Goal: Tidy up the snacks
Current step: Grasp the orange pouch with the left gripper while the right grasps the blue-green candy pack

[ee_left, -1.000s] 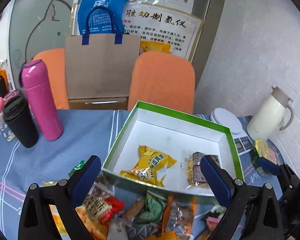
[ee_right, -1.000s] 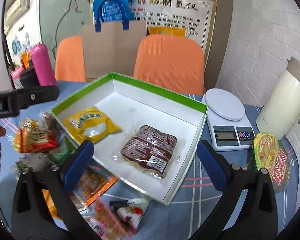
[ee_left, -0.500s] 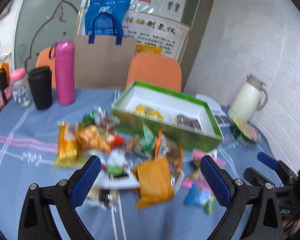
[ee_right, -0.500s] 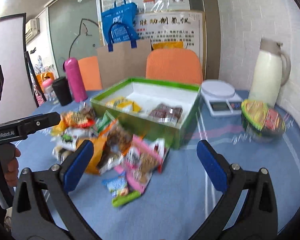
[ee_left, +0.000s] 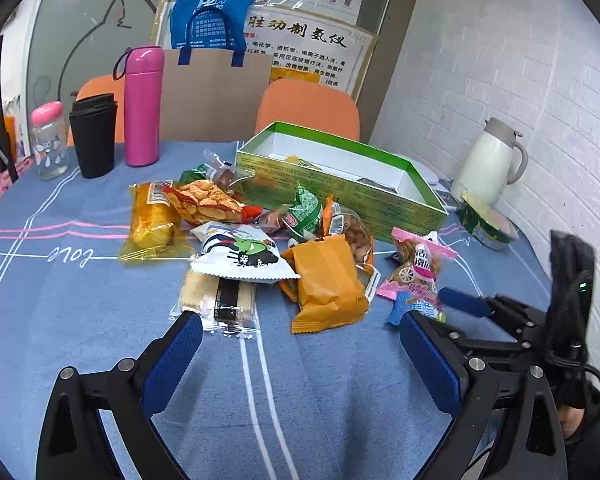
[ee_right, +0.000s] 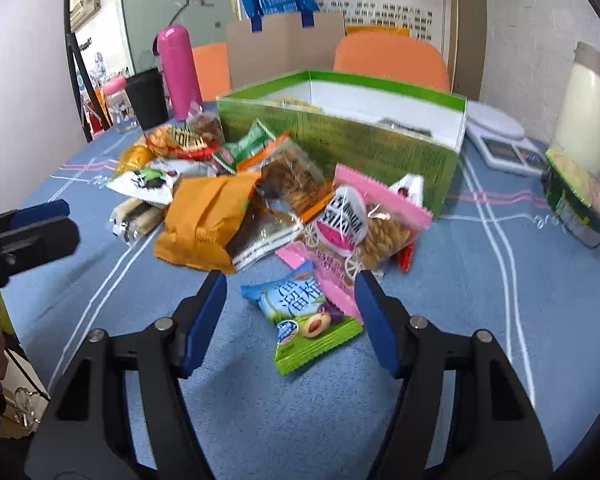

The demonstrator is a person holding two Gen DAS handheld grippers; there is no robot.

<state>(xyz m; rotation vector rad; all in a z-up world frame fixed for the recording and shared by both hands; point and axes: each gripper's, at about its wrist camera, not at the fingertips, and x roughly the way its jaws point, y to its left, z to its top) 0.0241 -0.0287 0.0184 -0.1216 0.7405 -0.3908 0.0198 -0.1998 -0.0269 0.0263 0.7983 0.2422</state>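
A heap of snack packets lies on the blue tablecloth in front of the green box, which holds a few packets. An orange packet, a white packet with a green bug and a pink packet are in the heap. My left gripper is open low over bare cloth, short of the heap. My right gripper is open, its jaws partly narrowed, with a blue-green plum packet flat on the cloth between the fingers. I cannot tell whether either pad touches the packet.
A pink flask, black cup and small jar stand at the back left. At the right are a white jug, a noodle bowl and a kitchen scale. Orange chairs and a paper bag stand behind the table.
Both grippers have drawn back from above the green box and dropped low near the table's front. The right jaws have narrowed around the blue-green packet.
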